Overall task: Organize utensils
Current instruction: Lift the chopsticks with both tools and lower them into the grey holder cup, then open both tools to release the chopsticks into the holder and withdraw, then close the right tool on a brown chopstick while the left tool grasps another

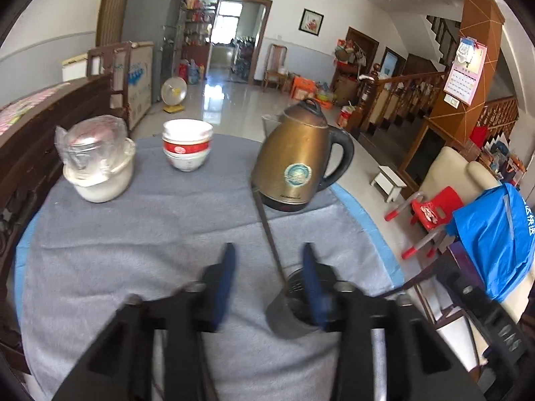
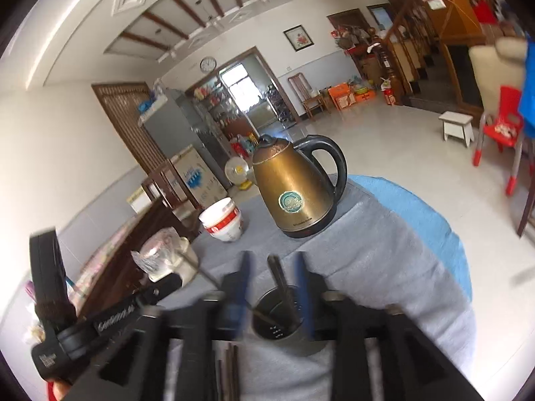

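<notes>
A dark perforated utensil holder (image 1: 297,297) stands on the grey cloth (image 1: 133,240), partly behind my left gripper's right finger. A long metal utensil handle (image 1: 267,230) leans out of it toward the kettle. My left gripper (image 1: 269,254) is open and empty beside the holder. In the right wrist view the holder (image 2: 277,317) sits between my right gripper's fingers, with dark chopsticks (image 2: 281,280) standing in it. My right gripper (image 2: 274,260) is open around the holder's top and the chopsticks. More chopsticks (image 2: 230,367) lie on the cloth below the gripper.
A brass electric kettle (image 1: 297,157) stands at the far right of the table. Stacked red-and-white bowls (image 1: 187,147) and a white bowl holding a plastic-wrapped item (image 1: 97,160) sit at the far left. The left gripper's body (image 2: 100,320) shows at lower left. A wooden bench flanks the table's left.
</notes>
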Demonstrator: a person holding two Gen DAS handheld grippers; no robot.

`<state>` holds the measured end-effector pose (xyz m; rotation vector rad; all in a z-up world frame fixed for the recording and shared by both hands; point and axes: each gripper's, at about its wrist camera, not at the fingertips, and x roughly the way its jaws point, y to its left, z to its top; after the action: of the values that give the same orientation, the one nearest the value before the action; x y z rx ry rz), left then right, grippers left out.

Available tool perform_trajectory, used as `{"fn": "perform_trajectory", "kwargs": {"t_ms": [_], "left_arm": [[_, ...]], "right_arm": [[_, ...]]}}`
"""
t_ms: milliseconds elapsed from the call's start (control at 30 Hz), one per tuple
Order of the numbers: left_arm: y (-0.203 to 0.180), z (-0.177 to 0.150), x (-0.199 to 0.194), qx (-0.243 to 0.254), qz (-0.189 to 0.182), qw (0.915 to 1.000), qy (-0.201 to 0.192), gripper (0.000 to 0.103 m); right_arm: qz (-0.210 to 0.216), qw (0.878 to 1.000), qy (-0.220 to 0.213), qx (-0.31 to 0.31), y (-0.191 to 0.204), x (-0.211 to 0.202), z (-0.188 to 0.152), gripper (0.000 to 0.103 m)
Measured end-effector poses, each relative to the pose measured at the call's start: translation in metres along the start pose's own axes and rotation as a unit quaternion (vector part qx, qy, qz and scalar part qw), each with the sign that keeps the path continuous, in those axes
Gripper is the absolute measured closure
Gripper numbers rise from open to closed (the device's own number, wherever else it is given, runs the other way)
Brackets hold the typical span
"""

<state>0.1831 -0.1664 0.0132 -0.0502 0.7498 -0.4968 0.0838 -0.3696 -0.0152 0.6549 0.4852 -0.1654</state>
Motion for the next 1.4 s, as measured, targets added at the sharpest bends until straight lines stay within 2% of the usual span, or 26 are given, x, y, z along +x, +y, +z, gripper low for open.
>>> {"fn": "perform_trajectory", "kwargs": {"t_ms": [33,67,167,233,333,467,533,600,767,900,967,1100,1267,1400], "left_arm": [[0.004,-0.004,-0.005,0.001,0.003,1.0000,-0.005,0.055],[0.009,-0.010,-0.012,0.004,0.007,0.9999,-0.008,0.055],[0.026,-0.028,-0.024,0.016,0.035,0.9992,-0.012,0.053],[0.044,-0.044,-0.032,0.019,0.064,0.9977,-0.015,0.052],[0.075,-0.067,-0.038,0.005,0.099,0.9950,-0.007,0.051],[0.117,-0.092,-0.034,-0.014,0.136,0.9901,0.031,0.050],[0.140,-0.104,-0.028,-0.036,0.145,0.9870,0.058,0.050],[0.157,-0.114,-0.020,-0.054,0.151,0.9836,0.084,0.050],[0.177,-0.133,-0.005,-0.074,0.134,0.9799,0.127,0.050],[0.181,-0.132,0.005,-0.092,0.100,0.9797,0.147,0.050],[0.187,-0.130,0.011,-0.100,0.090,0.9787,0.155,0.050],[0.198,-0.124,0.026,-0.124,0.070,0.9745,0.174,0.052],[0.206,-0.116,0.052,-0.145,0.050,0.9670,0.204,0.063],[0.215,-0.109,0.068,-0.170,0.042,0.9584,0.225,0.063]], "right_arm": [[0.009,1.000,-0.014,0.008,-0.002,-0.008,-0.004,0.025],[0.019,0.999,-0.036,0.010,-0.003,-0.019,-0.010,0.025],[0.021,0.998,-0.062,-0.002,0.001,-0.039,-0.023,0.027],[0.038,0.996,-0.077,-0.004,0.002,-0.053,-0.035,0.037],[0.048,0.996,-0.076,-0.019,0.010,-0.061,-0.052,0.052],[0.077,0.995,-0.034,-0.052,0.028,-0.053,-0.075,0.059],[0.088,0.994,0.008,-0.068,0.041,-0.034,-0.089,0.064],[0.088,0.992,0.052,-0.079,0.052,-0.012,-0.106,0.064],[0.069,0.982,0.142,-0.101,0.064,0.040,-0.143,0.068],[0.050,0.970,0.209,-0.110,0.063,0.086,-0.161,0.078],[0.044,0.964,0.239,-0.109,0.061,0.106,-0.166,0.079],[0.040,0.954,0.274,-0.110,0.063,0.136,-0.173,0.081],[0.026,0.950,0.292,-0.113,0.072,0.170,-0.173,0.081],[0.012,0.945,0.304,-0.116,0.080,0.190,-0.171,0.080]]}}
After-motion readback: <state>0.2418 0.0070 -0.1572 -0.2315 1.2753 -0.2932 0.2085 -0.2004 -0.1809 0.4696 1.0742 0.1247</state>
